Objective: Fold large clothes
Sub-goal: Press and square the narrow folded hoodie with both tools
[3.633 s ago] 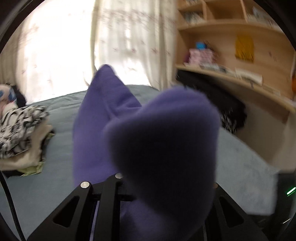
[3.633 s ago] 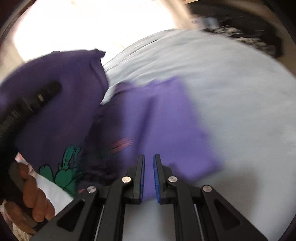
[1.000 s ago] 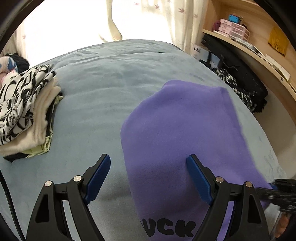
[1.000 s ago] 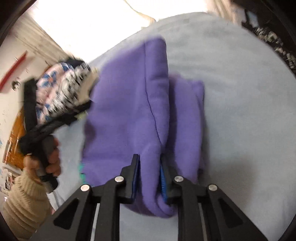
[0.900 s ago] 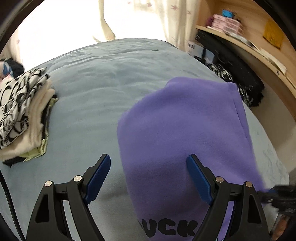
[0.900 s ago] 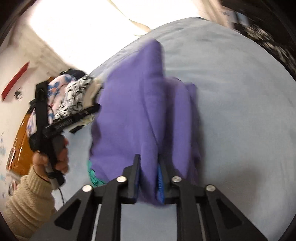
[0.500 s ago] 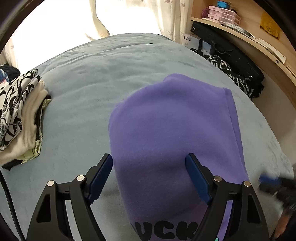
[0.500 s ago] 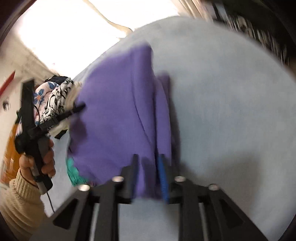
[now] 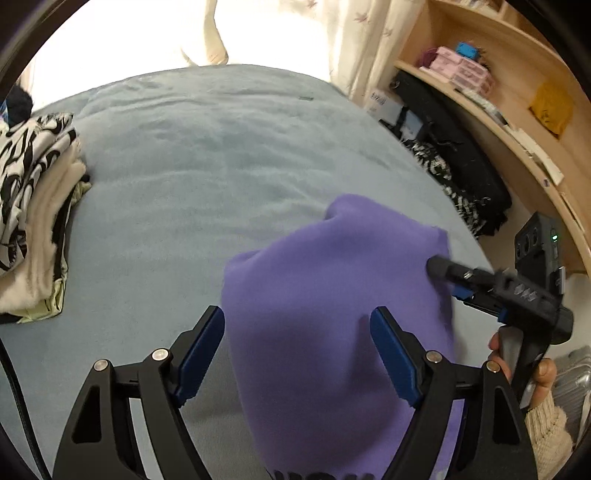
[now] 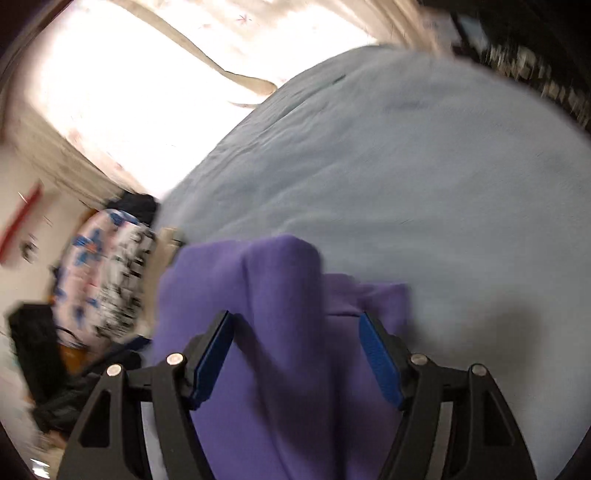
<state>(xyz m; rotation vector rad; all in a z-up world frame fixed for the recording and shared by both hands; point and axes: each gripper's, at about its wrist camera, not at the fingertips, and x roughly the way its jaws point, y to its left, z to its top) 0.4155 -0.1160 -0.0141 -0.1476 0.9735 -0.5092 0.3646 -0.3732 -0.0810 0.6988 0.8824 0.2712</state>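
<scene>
A purple fleece garment (image 9: 332,295) lies folded on the grey-blue bed (image 9: 203,155), with black lettering at its near edge. My left gripper (image 9: 297,350) is open, its blue pads on either side of the garment and above it. The right gripper shows in the left wrist view (image 9: 454,280) at the garment's right edge, held in a hand. In the blurred right wrist view the right gripper (image 10: 295,350) is open over the purple garment (image 10: 280,332), which has a raised fold between the jaws.
A stack of folded clothes (image 9: 33,214) with a black-and-white patterned top lies at the bed's left edge. Wooden shelves (image 9: 517,110) and a black bag (image 9: 454,162) stand to the right. A bright curtained window (image 9: 184,33) is behind the bed.
The right gripper has opened and let go of the purple fold it pinched. It has pulled back, and the garment now looks more bunched. The left gripper stays open.
</scene>
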